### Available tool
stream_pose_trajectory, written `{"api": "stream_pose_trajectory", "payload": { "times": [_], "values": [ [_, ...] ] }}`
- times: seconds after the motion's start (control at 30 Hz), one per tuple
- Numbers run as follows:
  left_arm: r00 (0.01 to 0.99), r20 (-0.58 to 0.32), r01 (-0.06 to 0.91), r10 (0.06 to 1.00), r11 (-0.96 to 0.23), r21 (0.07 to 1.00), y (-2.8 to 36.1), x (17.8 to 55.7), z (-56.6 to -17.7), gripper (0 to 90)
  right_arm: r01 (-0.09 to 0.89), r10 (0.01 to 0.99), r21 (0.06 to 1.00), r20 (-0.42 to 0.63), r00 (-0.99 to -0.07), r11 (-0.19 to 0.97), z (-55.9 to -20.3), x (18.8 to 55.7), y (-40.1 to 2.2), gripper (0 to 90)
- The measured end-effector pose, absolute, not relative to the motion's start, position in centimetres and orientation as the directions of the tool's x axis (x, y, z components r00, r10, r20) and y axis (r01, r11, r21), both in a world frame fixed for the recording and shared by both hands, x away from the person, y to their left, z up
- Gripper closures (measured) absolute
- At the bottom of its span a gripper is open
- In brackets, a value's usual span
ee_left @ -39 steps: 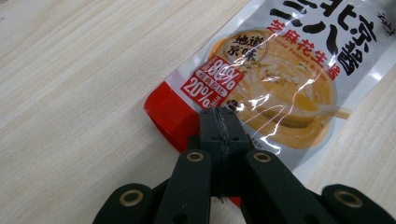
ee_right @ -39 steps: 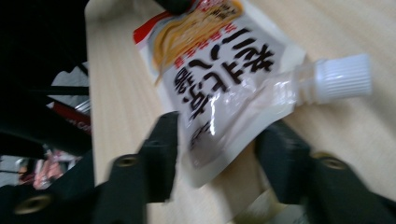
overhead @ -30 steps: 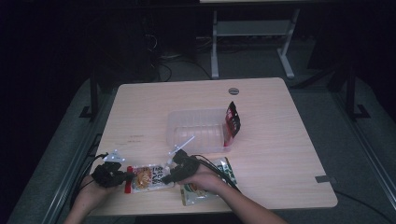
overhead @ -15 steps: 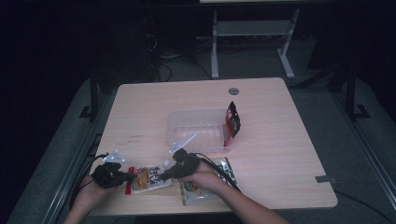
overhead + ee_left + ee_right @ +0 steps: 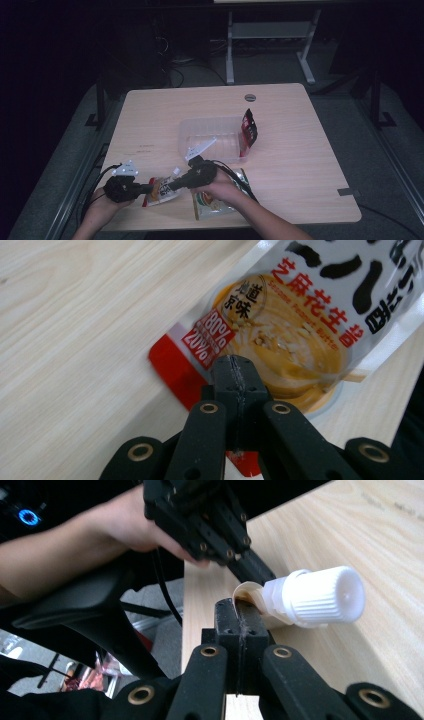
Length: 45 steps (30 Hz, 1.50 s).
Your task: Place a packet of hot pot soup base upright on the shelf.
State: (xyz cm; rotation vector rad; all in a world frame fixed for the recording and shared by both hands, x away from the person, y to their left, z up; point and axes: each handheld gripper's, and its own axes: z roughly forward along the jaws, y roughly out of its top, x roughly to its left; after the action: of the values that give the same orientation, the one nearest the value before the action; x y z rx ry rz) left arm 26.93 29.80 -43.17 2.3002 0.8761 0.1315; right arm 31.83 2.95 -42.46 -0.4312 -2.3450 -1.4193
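2 grippers (image 5: 146,189) (image 5: 175,183) clamp sauce pouch (image 5: 161,189) at opposite edges; uneven pull may tear pouch, spilling sauce.

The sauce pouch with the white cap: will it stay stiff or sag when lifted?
The sauce pouch is thin film, so it probably sags between the left claw and right claw. Its glossy film may slip. The white cap end probably hangs heavier.

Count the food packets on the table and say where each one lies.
3: a sauce pouch near the front edge, gripped by both claws; a green packet under the right hand; a red packet leaning on the clear tray. Others may be hidden.
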Motion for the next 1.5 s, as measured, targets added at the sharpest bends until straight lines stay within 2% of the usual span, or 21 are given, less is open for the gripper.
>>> {"api": "stream_pose_trajectory", "payload": {
  "times": [0.17,0.67,0.8,1.03,1.23,1.5],
  "values": [
    [0.784,-0.164,0.545,0.598,-0.537,0.644,28.8,26.5,-42.9,89.7,0.429,0.056,0.804,0.448,-0.892,0.412,-41.4,31.9,2.2,90.0],
    [0.841,-0.163,0.476,0.516,-0.559,0.679,26.5,26.0,-42.5,88.9,0.423,0.028,0.844,0.439,-0.898,0.328,-38.6,31.9,0.3,90.0],
    [0.845,-0.142,0.462,0.516,-0.571,0.679,26.6,26.0,-42.5,82.5,0.411,0.02,0.854,0.428,-0.904,0.318,-38.0,31.9,0.0,90.0],
    [0.816,-0.159,0.495,0.556,-0.53,0.689,28.1,26.2,-42.6,71.1,0.386,0.025,0.877,0.396,-0.918,0.286,-36.6,32.1,-1.1,90.0],
    [0.786,-0.165,0.531,0.596,-0.514,0.674,28.9,26.6,-43.2,55.8,0.373,0.04,0.891,0.376,-0.926,0.259,-35.3,32.6,-2.2,90.0],
    [0.778,-0.17,0.545,0.606,-0.514,0.662,29.4,26.9,-43.7,45.6,0.351,0.087,0.901,0.34,-0.936,0.256,-33.5,33.8,-3.6,90.0]
  ]
}}
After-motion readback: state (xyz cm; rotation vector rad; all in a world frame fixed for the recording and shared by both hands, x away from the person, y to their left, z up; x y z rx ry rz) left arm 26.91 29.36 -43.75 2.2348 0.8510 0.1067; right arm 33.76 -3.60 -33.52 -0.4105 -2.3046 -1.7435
